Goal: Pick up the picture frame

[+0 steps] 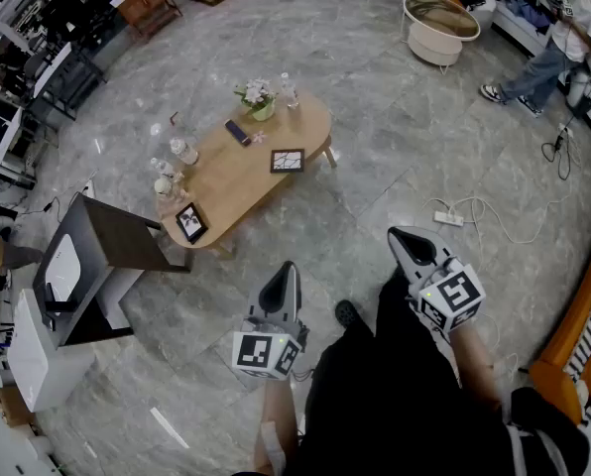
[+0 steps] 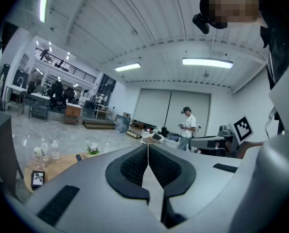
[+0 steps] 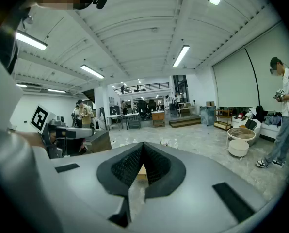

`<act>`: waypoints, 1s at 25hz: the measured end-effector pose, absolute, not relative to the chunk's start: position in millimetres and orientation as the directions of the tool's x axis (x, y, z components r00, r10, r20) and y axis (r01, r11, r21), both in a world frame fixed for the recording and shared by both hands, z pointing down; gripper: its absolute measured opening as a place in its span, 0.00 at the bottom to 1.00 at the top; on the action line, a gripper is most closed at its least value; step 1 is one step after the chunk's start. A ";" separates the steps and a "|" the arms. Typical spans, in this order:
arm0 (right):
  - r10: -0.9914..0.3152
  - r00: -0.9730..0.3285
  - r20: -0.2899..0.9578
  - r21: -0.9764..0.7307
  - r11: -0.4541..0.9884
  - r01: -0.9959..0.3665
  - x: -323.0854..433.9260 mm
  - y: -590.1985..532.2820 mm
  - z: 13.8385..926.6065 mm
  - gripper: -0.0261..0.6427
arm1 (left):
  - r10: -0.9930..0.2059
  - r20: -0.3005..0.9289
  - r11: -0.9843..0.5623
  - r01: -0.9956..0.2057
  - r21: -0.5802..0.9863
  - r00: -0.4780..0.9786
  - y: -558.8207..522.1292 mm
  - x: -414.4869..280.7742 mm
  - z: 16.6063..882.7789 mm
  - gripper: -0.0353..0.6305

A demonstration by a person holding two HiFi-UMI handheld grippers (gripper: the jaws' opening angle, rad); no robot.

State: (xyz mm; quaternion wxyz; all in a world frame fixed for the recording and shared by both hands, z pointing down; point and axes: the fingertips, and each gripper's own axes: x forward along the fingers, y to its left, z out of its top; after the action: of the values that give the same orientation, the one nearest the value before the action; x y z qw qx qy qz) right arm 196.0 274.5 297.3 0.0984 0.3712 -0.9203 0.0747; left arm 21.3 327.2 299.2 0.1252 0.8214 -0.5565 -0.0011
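Note:
Two black picture frames are on the oval wooden table [image 1: 238, 180]. One frame [image 1: 288, 161] lies near the table's middle. The other frame [image 1: 190, 222] stands at its near end, and also shows small in the left gripper view [image 2: 37, 178]. My left gripper [image 1: 288, 266] [image 2: 148, 145] is shut and empty, held over the floor about a step short of the table. My right gripper [image 1: 395, 234] [image 3: 142, 144] is shut and empty too, further right and just as far from the table.
The table carries a flower pot [image 1: 257, 97], a remote [image 1: 238, 132] and water bottles [image 1: 183, 151]. A dark side table [image 1: 107, 256] stands left of it. A power strip with cable [image 1: 449, 218] lies on the floor to the right. A person [image 1: 558, 43] stands by a round white table [image 1: 439, 28].

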 end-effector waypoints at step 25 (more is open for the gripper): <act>-0.661 -0.712 0.238 -0.136 0.703 -0.698 165.8 271.9 308.3 0.06 | -0.903 0.163 -0.355 -0.903 0.240 0.398 328.2 6.0 316.8 0.08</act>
State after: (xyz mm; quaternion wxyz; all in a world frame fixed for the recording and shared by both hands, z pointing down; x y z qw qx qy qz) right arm 165.8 271.9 308.3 0.0860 0.3697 -0.9187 0.1088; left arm 6.0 328.2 316.8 0.1467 0.8232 -0.5485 0.0013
